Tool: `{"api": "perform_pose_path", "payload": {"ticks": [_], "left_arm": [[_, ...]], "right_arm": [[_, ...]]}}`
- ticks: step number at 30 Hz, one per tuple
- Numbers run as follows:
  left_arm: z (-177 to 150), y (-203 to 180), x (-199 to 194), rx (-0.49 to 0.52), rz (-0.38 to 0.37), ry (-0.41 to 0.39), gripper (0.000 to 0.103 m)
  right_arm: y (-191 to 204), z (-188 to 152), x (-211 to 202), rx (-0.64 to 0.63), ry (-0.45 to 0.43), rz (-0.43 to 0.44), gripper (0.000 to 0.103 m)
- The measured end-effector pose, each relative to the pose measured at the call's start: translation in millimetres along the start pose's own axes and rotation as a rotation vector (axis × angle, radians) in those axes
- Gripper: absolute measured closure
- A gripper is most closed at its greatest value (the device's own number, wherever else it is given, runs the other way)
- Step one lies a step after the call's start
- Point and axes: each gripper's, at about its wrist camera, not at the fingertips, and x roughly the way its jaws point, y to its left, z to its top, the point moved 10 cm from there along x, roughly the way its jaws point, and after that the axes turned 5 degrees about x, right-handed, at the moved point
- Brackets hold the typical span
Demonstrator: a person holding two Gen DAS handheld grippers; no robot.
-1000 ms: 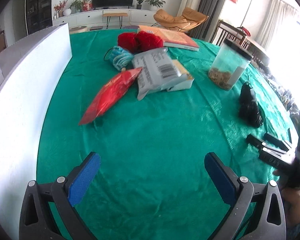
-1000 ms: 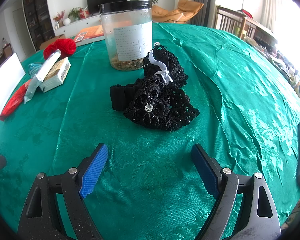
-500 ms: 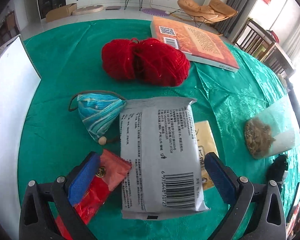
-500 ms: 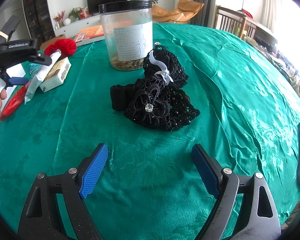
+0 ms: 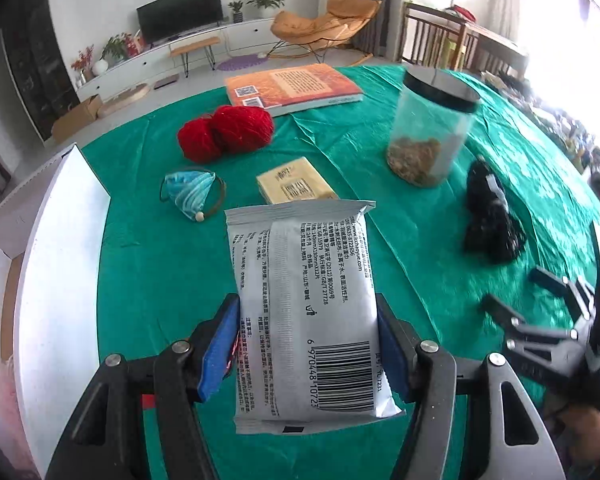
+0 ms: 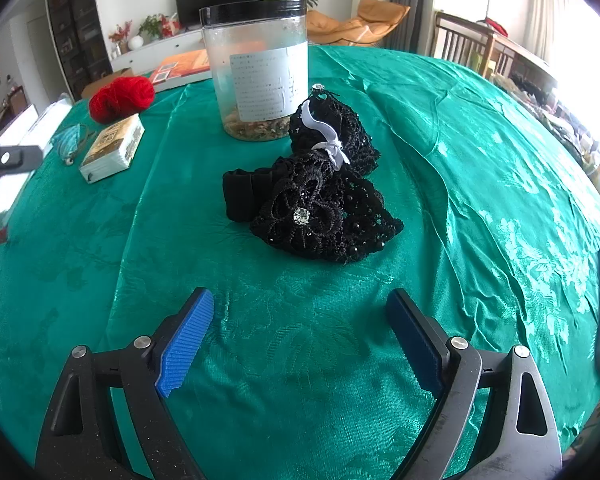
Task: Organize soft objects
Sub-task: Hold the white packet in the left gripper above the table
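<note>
My left gripper (image 5: 306, 314) has the grey soft pack (image 5: 300, 280) with a barcode between its blue pads. The jaws are closing, both pads press its sides, and the pack hangs clear of the green cloth. A sliver of the red packet (image 5: 231, 350) shows by the left pad. Red yarn balls (image 5: 226, 132), a blue fabric pouch (image 5: 192, 194) and a black lace piece (image 5: 490, 224) lie on the table. My right gripper (image 6: 300, 336) stands open and empty, just short of the black lace piece (image 6: 320, 196).
A tall white box wall (image 5: 56, 260) stands at the left. A yellow box (image 5: 296, 184) lies beyond the pack, a lidded jar (image 5: 430, 128) to its right, an orange book (image 5: 292, 88) at the far edge. Green cloth (image 6: 480, 200) covers the table.
The left gripper moved over the pile, its jaws narrowed onto the grey pack, and the pack now hangs off the yellow box. The right gripper stayed still.
</note>
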Motion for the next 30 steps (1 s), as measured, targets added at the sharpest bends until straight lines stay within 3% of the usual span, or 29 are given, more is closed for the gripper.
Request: {"api": "perform_pose_path", "payload": {"ticks": [3,5,6,8,11,15,30], "left_arm": [[-34.1,-24.8,5.5,0.058,0.000,0.015,0.035],[-48.9,-30.1,14.8,0.069,0.017,0.022,0.025],[-54.4,-32.7,19.6,0.070,0.016,0.031,0.017],[-59.8,-34.3,27.3,0.077,0.026,0.032,0.014],[-62.7,-31.9,30.5,0.072,0.032,-0.002,0.000],[-62.7,-28.0,38.6,0.003,-0.040,-0.060,0.000],[-61.3,-30.7,39.5,0.007,-0.041,-0.060,0.000]], "right_arm": [[0.0,-0.1,-0.1,0.000,0.000,0.000,0.012],[-0.1,-0.1,-0.2,0.001,0.000,0.000,0.012],[-0.1,-0.1,-0.2,0.001,0.000,0.000,0.012],[0.0,-0.2,-0.1,0.001,0.000,0.000,0.012],[-0.1,-0.2,-0.4,0.001,0.000,0.000,0.012],[-0.2,-0.2,-0.5,0.001,0.000,0.000,0.012],[-0.1,-0.4,-0.8,0.003,0.000,-0.001,0.012]]}}
